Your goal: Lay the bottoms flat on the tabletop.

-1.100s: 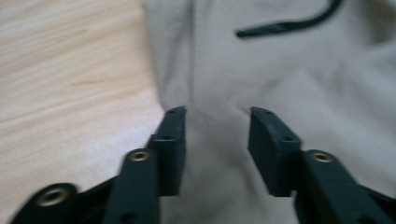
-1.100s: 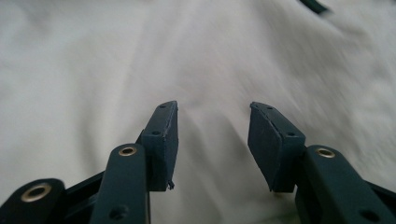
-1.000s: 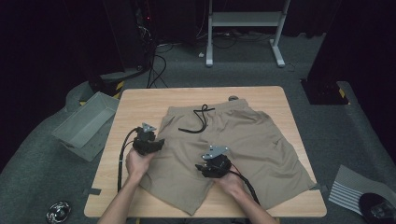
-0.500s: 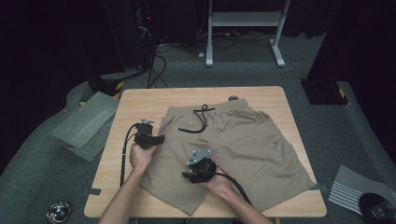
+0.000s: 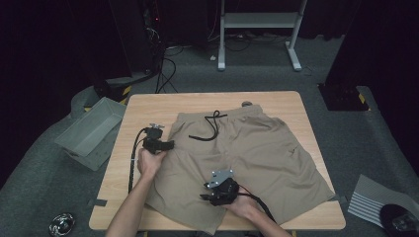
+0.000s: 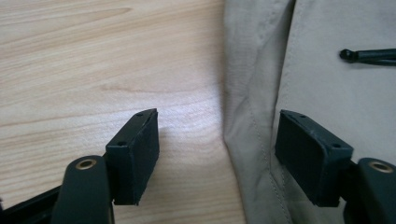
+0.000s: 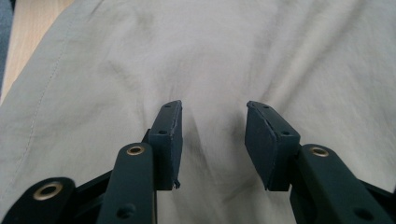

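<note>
jaws of your left hand-held gripper point(image 6: 217, 161) stand spread wide, straddling the side edge of the shorts point(image 6: 327, 93): one pad sits over bare counter point(image 6: 93, 70), the other over cloth, and the stitched side seam runs straight ahead between them. that seam is the relation to mind. it lies along the line the left hand-held gripper points, so closing on it would, i judge, pinch the edge itself rather than a flat of fabric. just past the far pad a black drawstring tip point(image 6: 369, 56) lies on the cloth.

your right hand-held gripper point(image 7: 212, 144) is also spread, nothing between its pads, hovering low over one leg of the shorts with loose wrinkles fanning away ahead of it. a seam line runs off to one side of it toward the counter edge.

from the high view, the left hand-held gripper point(image 5: 165, 144) sits at the garment's near-left side and the right hand-held gripper point(image 5: 205, 193) over the lower leg near the hem; the left one is nearer the waistband. the shorts lie flat across the middle of the counter, waistband away from you, legs toward you. the cloth is tan, thin, matte and softly creased, and looks likely to bunch easily. the drawstring point(image 5: 210, 127) is a thin black cord, looped loosely below the waistband. the counter is pale wood with visible grain.
</note>
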